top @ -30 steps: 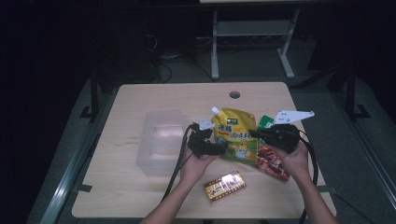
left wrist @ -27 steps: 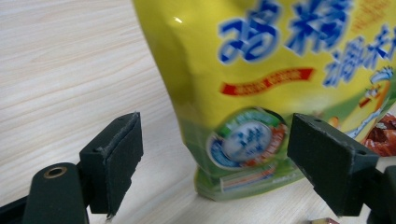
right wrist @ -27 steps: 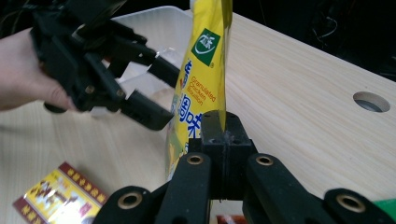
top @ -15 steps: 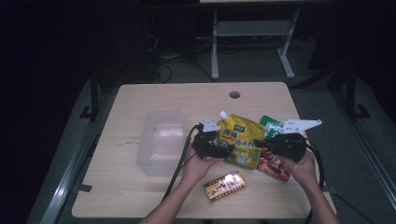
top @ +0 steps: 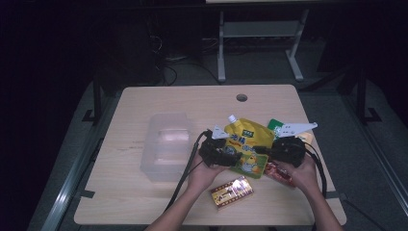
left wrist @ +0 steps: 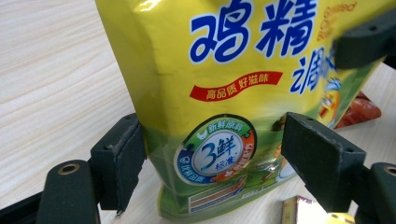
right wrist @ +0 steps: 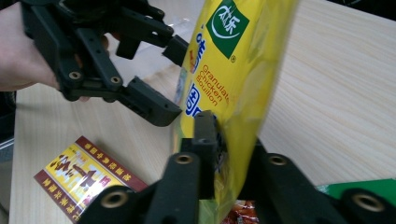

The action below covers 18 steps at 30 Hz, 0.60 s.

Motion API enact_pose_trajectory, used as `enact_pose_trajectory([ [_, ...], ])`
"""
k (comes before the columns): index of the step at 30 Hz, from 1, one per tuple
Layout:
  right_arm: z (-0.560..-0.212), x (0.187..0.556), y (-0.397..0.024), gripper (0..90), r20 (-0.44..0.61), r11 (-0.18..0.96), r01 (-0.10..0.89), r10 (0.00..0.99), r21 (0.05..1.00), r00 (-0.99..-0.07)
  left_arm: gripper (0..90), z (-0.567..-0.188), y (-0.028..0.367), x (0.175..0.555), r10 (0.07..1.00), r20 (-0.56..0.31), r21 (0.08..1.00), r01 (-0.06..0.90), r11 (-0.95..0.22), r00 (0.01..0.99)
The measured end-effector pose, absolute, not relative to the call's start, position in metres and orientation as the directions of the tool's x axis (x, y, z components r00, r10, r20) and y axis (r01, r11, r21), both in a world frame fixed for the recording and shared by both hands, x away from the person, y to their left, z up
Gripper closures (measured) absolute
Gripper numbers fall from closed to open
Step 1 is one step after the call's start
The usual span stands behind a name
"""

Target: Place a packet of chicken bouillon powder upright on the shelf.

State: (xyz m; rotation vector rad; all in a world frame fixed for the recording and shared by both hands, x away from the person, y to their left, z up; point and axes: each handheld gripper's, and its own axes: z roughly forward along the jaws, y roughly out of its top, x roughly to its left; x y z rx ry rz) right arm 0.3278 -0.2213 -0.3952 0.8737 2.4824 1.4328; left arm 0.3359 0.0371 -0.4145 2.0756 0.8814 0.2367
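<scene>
Beside the clear bin point(top: 166, 144), right tool point(top: 269, 152) clamps the yellow pouch point(top: 248, 144); left tool point(top: 230, 156) gapes around it.

Pouch point(top: 248, 144) right of tub point(top: 166, 144), behind box point(top: 232, 191)

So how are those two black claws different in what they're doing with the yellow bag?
The right gripper is shut on the yellow bag's edge, pinching it flat; the left gripper is open, its pads on either side of the bag, the right-hand one clearly apart from it. The right one carries a pale three-cornered plate; the left one's is smaller. Both are hand-held, meeting at the bag.
</scene>
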Motion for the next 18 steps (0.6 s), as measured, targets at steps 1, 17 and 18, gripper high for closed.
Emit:
enact_pose_trajectory([
  [1,-0.395,0.328,-0.221,87.3,0.158,0.376,0.411,0.55,0.83,-0.82,22.8,-0.414,0.037,0.336,0.664,-0.141,0.769,0.504,-0.394,0.734],
  [17,-0.382,0.332,-0.217,89.8,0.187,0.344,0.439,0.569,0.83,-0.8,22.7,-0.405,0.052,0.315,0.645,-0.105,0.789,0.458,-0.409,0.757],
  [18,-0.381,0.332,-0.216,89.8,0.192,0.343,0.441,0.566,0.829,-0.801,22.7,-0.405,0.051,0.312,0.641,-0.116,0.794,0.459,-0.4,0.759],
])
